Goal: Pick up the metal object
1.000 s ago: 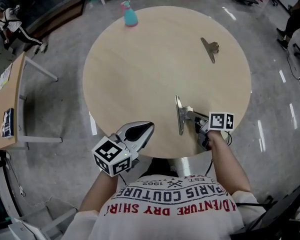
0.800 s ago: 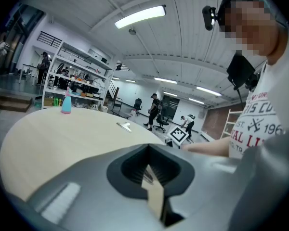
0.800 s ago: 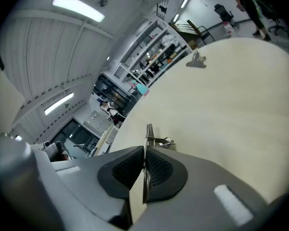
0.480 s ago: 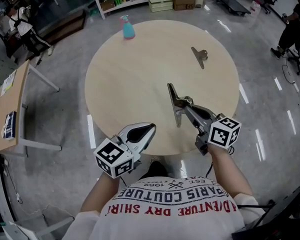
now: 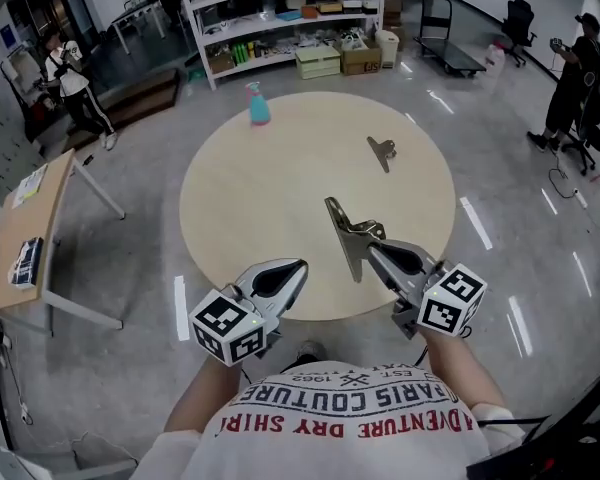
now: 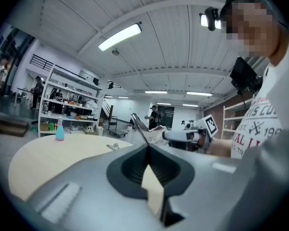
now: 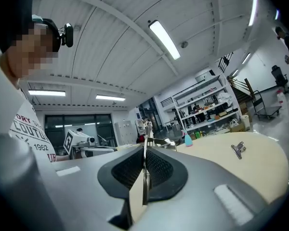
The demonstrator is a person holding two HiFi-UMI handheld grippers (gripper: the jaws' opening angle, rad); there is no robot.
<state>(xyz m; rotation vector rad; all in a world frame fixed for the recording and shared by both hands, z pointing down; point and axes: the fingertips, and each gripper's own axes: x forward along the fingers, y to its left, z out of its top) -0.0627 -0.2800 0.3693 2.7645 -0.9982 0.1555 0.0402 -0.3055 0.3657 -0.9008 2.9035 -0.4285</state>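
Shiny metal clip (image 5: 342,236), matt wood table (image 5: 260,198), glossy floor (image 5: 140,238)

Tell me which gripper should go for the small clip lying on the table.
Left, probably: the left gripper is empty, while the right gripper has its jaws shut on the large metal clip.
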